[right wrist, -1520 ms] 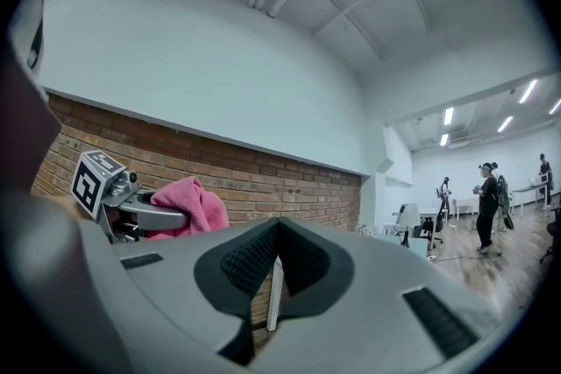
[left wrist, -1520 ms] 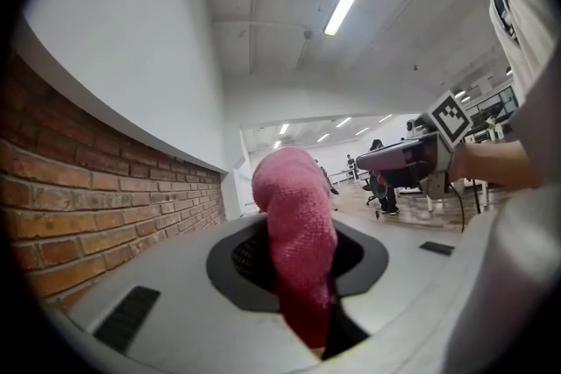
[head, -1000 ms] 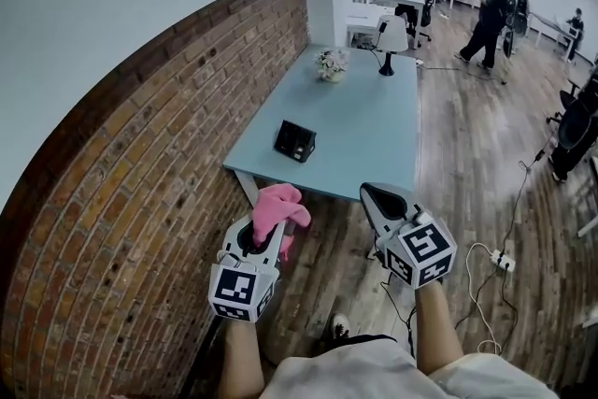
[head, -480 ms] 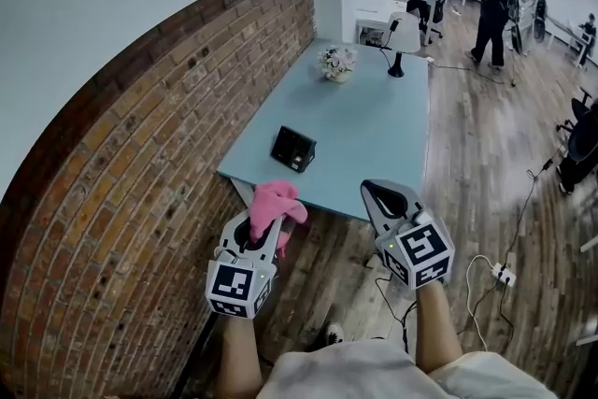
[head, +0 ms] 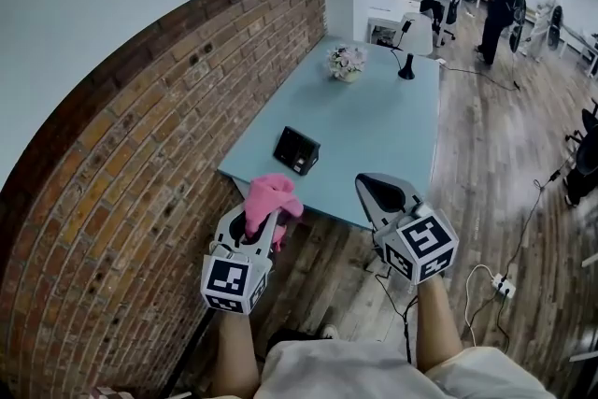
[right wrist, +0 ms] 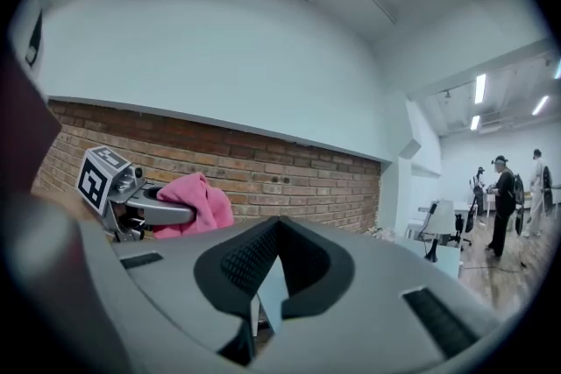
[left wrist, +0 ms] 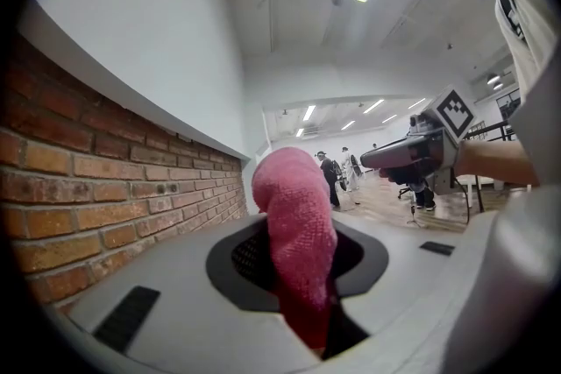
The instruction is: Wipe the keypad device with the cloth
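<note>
Light blue table [head: 383,135]. Small black keypad device [head: 296,149] lying near the edge at 8 o'clock. Little bunch of flowers [head: 347,62] at 11 o'clock. Maybe a lamp [head: 408,70] standing at 12 o'clock.

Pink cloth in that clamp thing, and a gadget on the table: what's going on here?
A person holds a gripper in each hand. The left gripper is shut on a pink cloth, which sticks up from its jaws. The right gripper is shut and empty. The keypad device sits untouched towards the near left corner of the light blue table, ahead of both grippers, so wiping has not begun.
</note>
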Tool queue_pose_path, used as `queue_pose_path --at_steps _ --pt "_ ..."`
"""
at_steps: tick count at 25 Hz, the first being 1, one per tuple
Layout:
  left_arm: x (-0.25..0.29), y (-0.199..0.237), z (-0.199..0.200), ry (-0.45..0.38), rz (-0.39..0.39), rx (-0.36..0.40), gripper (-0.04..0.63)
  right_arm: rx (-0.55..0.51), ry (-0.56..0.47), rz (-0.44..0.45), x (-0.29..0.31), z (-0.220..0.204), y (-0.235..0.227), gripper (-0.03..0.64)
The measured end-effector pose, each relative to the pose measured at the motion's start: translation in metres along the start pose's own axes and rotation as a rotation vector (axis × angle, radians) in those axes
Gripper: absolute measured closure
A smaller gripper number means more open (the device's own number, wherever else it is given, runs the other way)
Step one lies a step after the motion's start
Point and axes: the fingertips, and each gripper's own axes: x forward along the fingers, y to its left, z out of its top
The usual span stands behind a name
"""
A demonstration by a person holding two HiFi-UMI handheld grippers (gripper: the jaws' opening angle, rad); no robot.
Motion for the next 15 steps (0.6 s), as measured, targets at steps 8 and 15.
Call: queue_pose_path --at_steps 8,15 --pt "0.023 0.015 -0.009 0.0 -0.019 0.0 0.469 -0.009 0.043 -0.035 0.025 -0.018 -0.011 0.611" --pt "0.071 0.047 -0.016 -0.013 -0.057 0.008 0.469 0.047 0.06 -0.049 0.071 -0.029 -0.037 0.583"
